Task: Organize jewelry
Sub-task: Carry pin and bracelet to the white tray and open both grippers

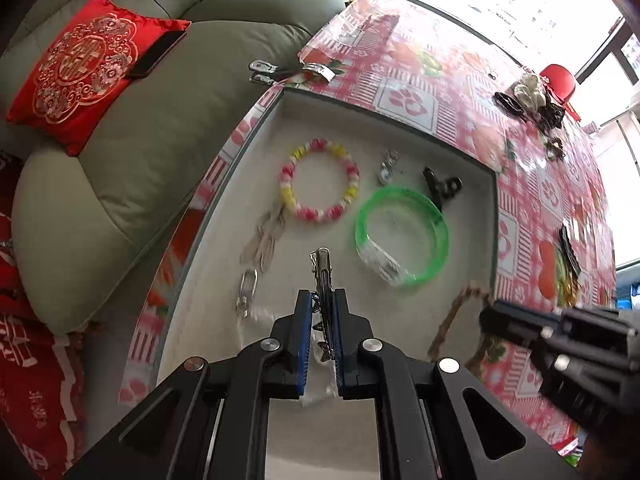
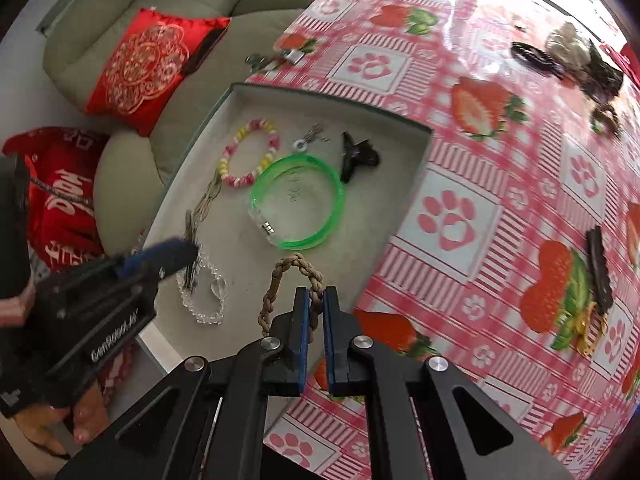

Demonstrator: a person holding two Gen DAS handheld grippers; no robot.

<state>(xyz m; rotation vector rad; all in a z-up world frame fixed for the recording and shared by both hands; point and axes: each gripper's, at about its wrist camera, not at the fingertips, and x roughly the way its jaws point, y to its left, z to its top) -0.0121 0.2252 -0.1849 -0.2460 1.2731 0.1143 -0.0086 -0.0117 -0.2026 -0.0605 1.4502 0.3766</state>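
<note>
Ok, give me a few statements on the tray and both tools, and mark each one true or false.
1. The left tool is shut on a metal hair clip. True.
2. The right tool holds the green bangle. False: it grips the braided cord bracelet; the bangle lies in the tray.
3. The beaded bracelet lies in the tray. True.
4. The black claw clip sits on the tablecloth. False: it is in the tray.

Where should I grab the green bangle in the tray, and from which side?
Grip the green bangle across its thin rim, from straight above, one finger inside the ring and one outside. It lies flat on the tray, so only the rim offers a pinch. The far arc looks clearest, though the black clip sits close.
</note>
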